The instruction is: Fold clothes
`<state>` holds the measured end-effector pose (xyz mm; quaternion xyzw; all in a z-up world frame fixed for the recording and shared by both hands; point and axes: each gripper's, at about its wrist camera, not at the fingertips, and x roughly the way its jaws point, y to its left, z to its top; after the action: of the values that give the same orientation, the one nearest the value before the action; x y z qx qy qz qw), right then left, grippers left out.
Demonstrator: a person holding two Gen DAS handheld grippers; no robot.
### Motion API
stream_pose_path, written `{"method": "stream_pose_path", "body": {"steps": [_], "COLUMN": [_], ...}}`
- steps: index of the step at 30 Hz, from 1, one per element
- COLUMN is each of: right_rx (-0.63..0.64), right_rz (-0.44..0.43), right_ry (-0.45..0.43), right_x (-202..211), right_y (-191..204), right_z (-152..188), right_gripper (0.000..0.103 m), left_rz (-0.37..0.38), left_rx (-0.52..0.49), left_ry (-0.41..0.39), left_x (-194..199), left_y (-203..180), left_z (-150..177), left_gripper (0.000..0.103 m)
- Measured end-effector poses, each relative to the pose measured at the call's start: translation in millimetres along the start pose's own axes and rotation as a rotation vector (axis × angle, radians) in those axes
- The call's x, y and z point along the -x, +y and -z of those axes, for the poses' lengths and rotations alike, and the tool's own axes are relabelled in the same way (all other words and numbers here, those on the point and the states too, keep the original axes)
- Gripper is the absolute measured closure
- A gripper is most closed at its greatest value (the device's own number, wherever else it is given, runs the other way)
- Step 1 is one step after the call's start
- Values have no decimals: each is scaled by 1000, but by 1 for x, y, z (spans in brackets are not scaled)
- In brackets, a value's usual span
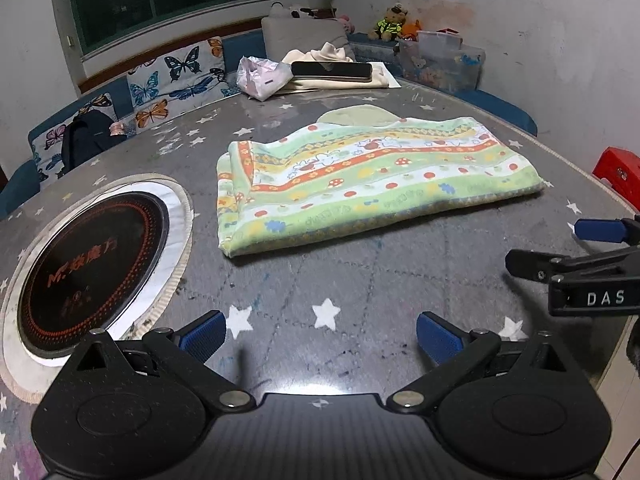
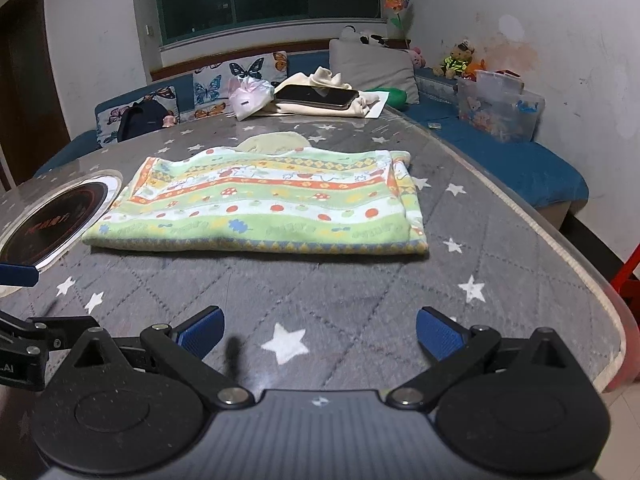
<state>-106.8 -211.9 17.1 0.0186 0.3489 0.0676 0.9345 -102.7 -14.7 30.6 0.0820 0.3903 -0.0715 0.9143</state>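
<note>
Two grippers hover over the near edge of the table (image 1: 360, 280), both with fingers spread wide and holding nothing: the left gripper (image 1: 320, 334) and the right gripper (image 2: 320, 332). The folded towel (image 2: 264, 204), striped green, orange and white, lies flat in the middle of the table, well apart from both. A round black cooktop (image 1: 92, 264) sits in the table toward its left edge. At the far edge a phone (image 2: 316, 97) rests on cream cloth (image 2: 320, 76), beside a plastic bag (image 2: 248, 96).
</note>
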Motion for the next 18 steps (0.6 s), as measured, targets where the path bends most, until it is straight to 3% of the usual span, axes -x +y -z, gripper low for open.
{"method": "stream_pose_path", "body": {"steps": [18], "right_rx": [13], "right_rz": [-13], "right_ry": [-22], "right_x": [16], "right_y": [13], "right_z": [10], "right_gripper": [0], "left_rz": [8], "left_rx": [10], "left_ry": [-17], "left_x": [14], "left_y": [-7], "left_z": [12], "left_gripper": [0]}}
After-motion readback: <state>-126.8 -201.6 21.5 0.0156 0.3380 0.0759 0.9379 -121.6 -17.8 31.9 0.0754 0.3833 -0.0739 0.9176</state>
